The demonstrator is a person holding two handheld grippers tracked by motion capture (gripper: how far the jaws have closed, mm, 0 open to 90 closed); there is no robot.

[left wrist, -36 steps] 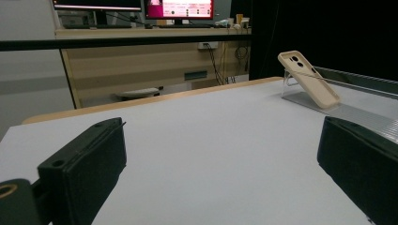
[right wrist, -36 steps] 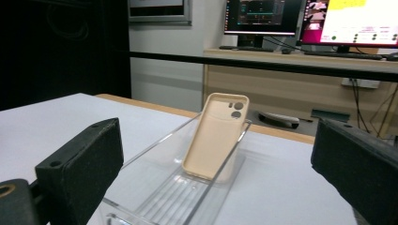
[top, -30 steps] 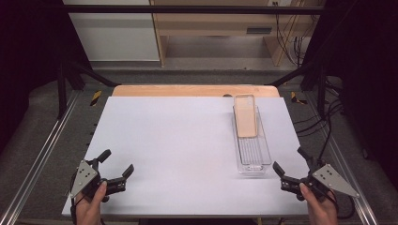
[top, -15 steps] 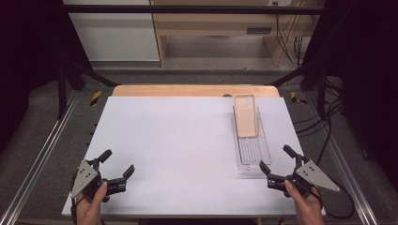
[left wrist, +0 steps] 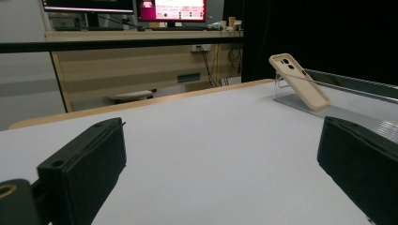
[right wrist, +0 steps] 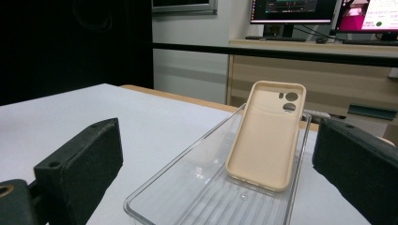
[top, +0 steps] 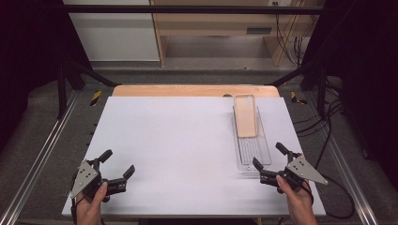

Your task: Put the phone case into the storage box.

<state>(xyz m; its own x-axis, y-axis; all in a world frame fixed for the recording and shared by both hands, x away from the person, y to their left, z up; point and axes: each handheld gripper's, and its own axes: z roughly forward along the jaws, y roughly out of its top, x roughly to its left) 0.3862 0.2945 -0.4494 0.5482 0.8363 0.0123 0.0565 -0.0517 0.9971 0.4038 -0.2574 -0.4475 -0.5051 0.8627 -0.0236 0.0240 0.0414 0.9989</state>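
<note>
**Right gripper at near end of tray, case untouched**

Right gripper [top: 271, 162]: held in the person's right hand [top: 294, 197] at the near right part of the desk [top: 178, 140]. Jaws spread wide, nothing between the pads. One jaw tip is just at the near end of the tray [top: 252, 154], the other just off its right side; contact cannot be told from the high view. In the right gripper view the jaws stand apart to either side of the tray's [right wrist: 187, 197] near rim.

Tray: clear plastic, long and narrow, ribbed floor, lying lengthwise on the right side of the desk, its far end near the desk's far edge.

Case [top: 246, 115]: beige phone case, in the far half of the tray. It leans tilted, top end propped up toward the tray's far wall, bottom end resting on the tray floor. In the right gripper view the case [right wrist: 266, 133] shows its camera cut-outs at the top right. In the left gripper view the case [left wrist: 300, 80] shows slanted, well off to the right.

Left gripper [top: 117, 164]: held in the left hand [top: 89, 206] at the near left corner of the desk, well apart from the tray. Jaws spread, holding nothing, just above the white surface
</note>
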